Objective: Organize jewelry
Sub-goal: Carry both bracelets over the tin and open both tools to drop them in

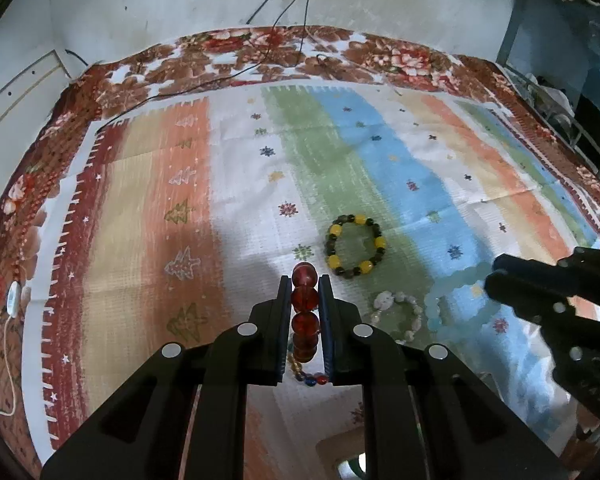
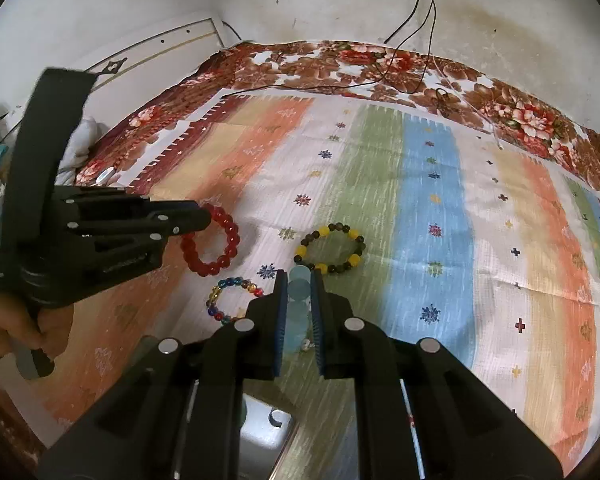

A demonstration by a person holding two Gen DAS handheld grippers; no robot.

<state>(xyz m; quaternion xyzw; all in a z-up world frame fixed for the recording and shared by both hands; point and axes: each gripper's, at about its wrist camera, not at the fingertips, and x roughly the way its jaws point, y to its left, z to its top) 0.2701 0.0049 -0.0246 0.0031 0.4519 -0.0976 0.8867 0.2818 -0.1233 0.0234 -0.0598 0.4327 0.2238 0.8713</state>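
My left gripper [image 1: 305,280] is shut on a red bead bracelet [image 1: 305,300]; from the right wrist view that bracelet [image 2: 216,240] hangs from the left gripper's tip [image 2: 204,216] just over the cloth. My right gripper [image 2: 299,276] is shut on a pale blue bead bracelet [image 2: 299,304], which also shows in the left wrist view [image 1: 456,300]. A yellow-and-dark bead bracelet [image 1: 355,245] [image 2: 329,249] lies on the green stripe. A multicolour bead bracelet [image 2: 232,296] [image 1: 308,376] and a white bead bracelet [image 1: 398,312] lie near the grippers.
A striped cloth [image 2: 432,216] covers a floral blanket [image 2: 380,64] against a white wall. Black cables [image 2: 420,40] run from a wall socket onto the blanket. A metal box corner [image 2: 268,432] sits below my right gripper. A shelf [image 1: 560,112] stands at the right.
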